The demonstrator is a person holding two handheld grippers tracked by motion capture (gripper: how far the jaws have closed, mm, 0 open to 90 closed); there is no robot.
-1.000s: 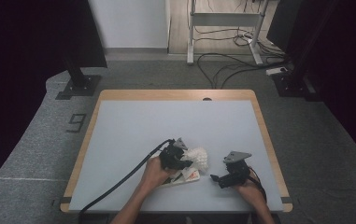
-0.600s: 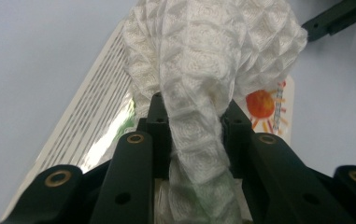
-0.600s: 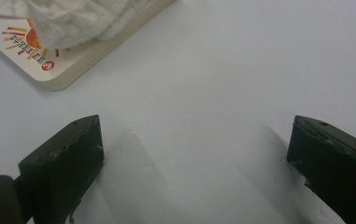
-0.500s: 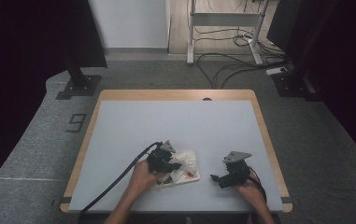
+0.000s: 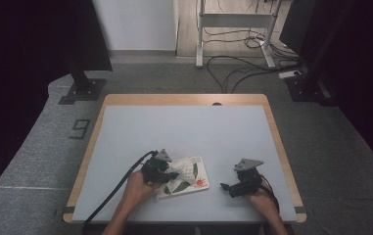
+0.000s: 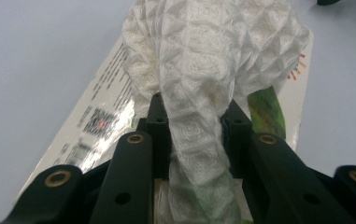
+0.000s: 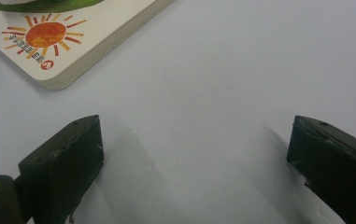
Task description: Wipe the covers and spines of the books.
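A white quilted cloth (image 5: 184, 169) lies bunched on a white board book (image 5: 196, 185) near the table's front edge. My left gripper (image 5: 170, 170) is shut on the cloth at the book's left end. In the left gripper view the cloth (image 6: 203, 56) runs between the two black jaws of my left gripper (image 6: 196, 112), and the book's back cover (image 6: 103, 114) lies underneath. My right gripper (image 5: 226, 187) rests low on the table to the right of the book, open. In the right gripper view my right gripper (image 7: 194, 140) has bare table between its fingers, and the book's sun-printed corner (image 7: 59, 42) lies ahead.
The grey table top (image 5: 184, 127) has a wooden rim. A black cable (image 5: 115, 193) trails from the left gripper over the front left edge. Black stands, a metal frame and floor cables sit beyond the far edge.
My left gripper has slid leftward across the book, dragging the white cloth with it. The right gripper and the book have stayed in place.
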